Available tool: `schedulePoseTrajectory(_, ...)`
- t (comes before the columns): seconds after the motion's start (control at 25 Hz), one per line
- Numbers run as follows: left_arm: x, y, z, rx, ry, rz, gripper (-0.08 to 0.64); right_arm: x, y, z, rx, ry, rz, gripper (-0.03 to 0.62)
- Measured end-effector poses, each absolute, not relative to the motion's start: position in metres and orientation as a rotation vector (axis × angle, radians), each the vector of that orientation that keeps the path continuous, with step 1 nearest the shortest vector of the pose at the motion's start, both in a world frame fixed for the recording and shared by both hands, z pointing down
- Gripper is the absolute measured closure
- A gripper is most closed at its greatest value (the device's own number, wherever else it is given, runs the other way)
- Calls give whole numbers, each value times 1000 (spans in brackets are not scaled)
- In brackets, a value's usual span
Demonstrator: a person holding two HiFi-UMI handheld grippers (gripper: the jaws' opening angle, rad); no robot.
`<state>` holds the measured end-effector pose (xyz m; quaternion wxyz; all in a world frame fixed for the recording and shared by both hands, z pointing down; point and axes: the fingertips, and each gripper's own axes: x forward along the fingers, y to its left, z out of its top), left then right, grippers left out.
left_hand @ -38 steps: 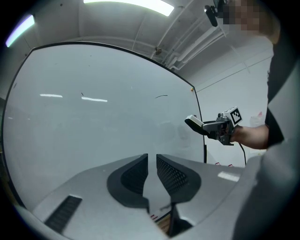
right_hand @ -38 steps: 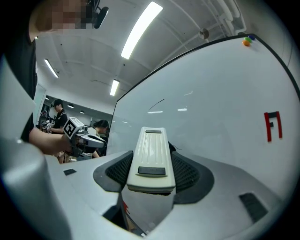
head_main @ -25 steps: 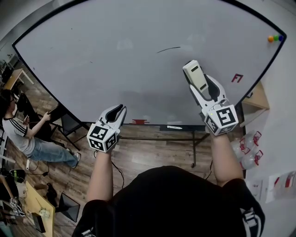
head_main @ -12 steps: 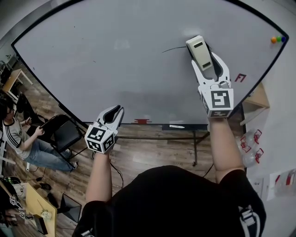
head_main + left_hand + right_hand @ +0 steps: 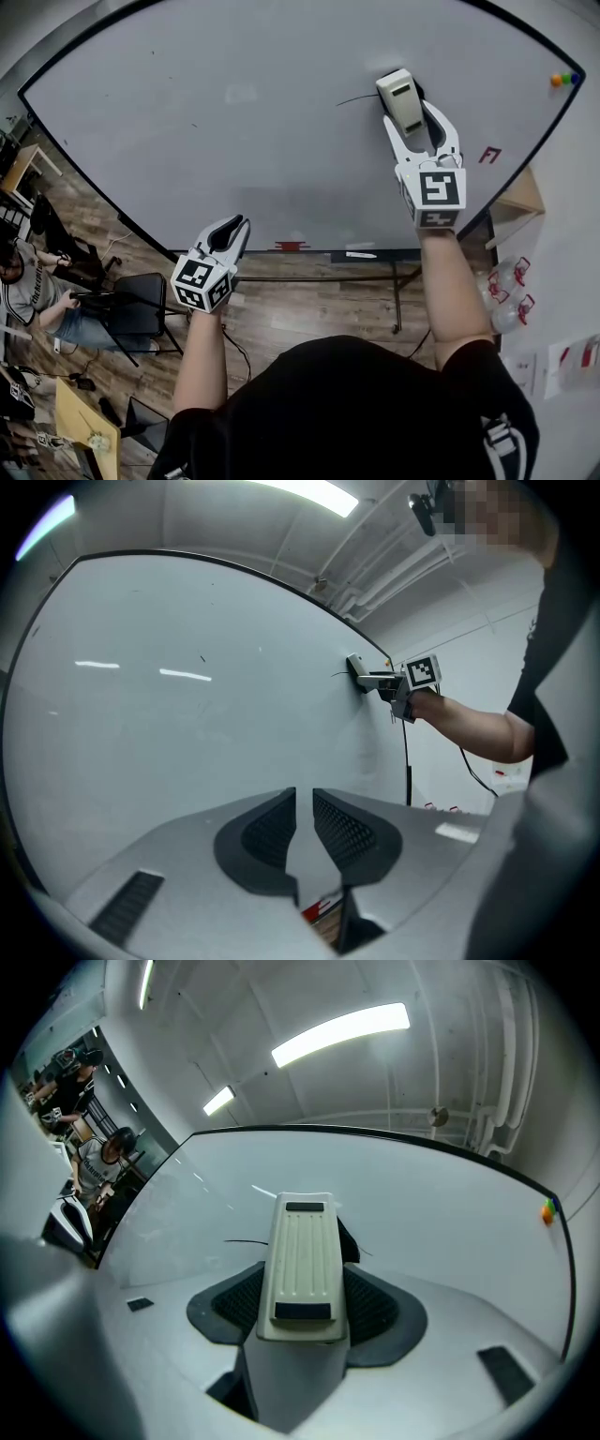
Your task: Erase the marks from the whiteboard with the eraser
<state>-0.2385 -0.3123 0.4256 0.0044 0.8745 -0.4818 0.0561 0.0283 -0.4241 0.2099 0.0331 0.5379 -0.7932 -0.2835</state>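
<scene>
A wide whiteboard (image 5: 234,141) fills the head view. A thin black line (image 5: 354,97) is drawn on its upper right part. My right gripper (image 5: 411,117) is shut on a cream eraser (image 5: 399,99), which sits against the board at the line's right end. In the right gripper view the eraser (image 5: 302,1262) stands between the pads (image 5: 371,1303), and the black line (image 5: 246,1240) runs off to its left. My left gripper (image 5: 232,232) hangs low by the board's bottom edge, jaws nearly together with nothing in them (image 5: 305,832). From there the eraser (image 5: 356,671) shows far off.
A small red mark (image 5: 488,156) sits at the board's right. Coloured magnets (image 5: 561,79) are in the top right corner. The board's tray (image 5: 354,256) holds a red item (image 5: 291,246). A seated person (image 5: 37,292) and a chair (image 5: 136,307) are at the left.
My right gripper has carried the eraser up the board to the right end of the black line. The left gripper has barely moved. The seated person has shifted down-left.
</scene>
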Motion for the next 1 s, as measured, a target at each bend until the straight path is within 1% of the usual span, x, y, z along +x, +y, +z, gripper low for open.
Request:
schedulePoseTrajectory(0.56, -270, -307, 438, 2725, -1493, 183, 511, -24, -431, 225, 1602, -2422, -786, 348)
schedulePoseTrajectory(1.0, -288, -302, 442, 2726, -1487, 185, 511, -99, -422, 265, 1408, -2413, -763, 347)
